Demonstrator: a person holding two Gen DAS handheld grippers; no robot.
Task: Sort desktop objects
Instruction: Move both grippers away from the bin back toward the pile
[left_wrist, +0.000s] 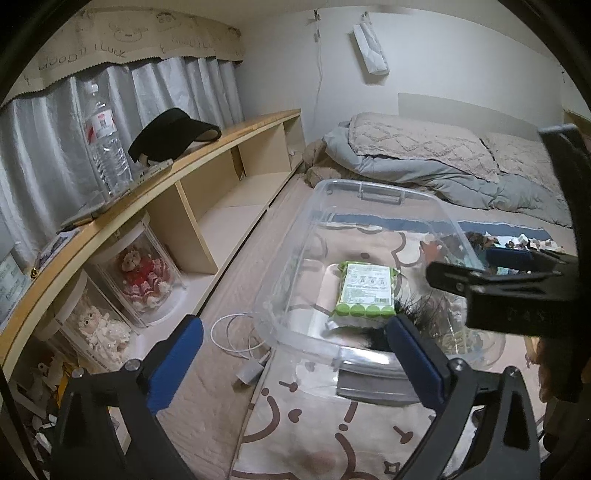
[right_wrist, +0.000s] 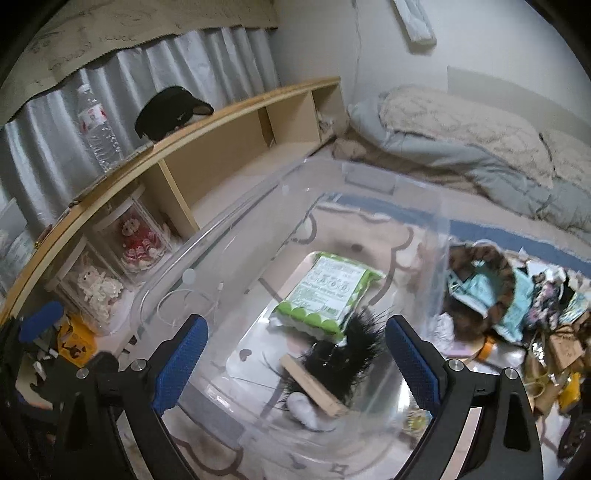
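Observation:
A clear plastic bin (left_wrist: 332, 206) sits on a beige patterned blanket; it also shows in the right wrist view (right_wrist: 229, 225). Inside it lie a green wipes packet (left_wrist: 365, 291) (right_wrist: 325, 295), a black feathery item (left_wrist: 417, 317) (right_wrist: 354, 343) and a wooden block (right_wrist: 314, 384). My left gripper (left_wrist: 295, 358) is open and empty over the bin's near rim. My right gripper (right_wrist: 295, 365) is open and empty above the bin, over the feathery item; it also shows at the right of the left wrist view (left_wrist: 491, 273).
A pile of loose items lies right of the bin: a leopard-print band (right_wrist: 484, 280), teal cloth (right_wrist: 480, 291), small boxes. A white charger cable (left_wrist: 240, 343) lies left of the bin. A wooden shelf (left_wrist: 155, 184) holds a water bottle (left_wrist: 107, 147), black visor (left_wrist: 173, 136) and doll cases.

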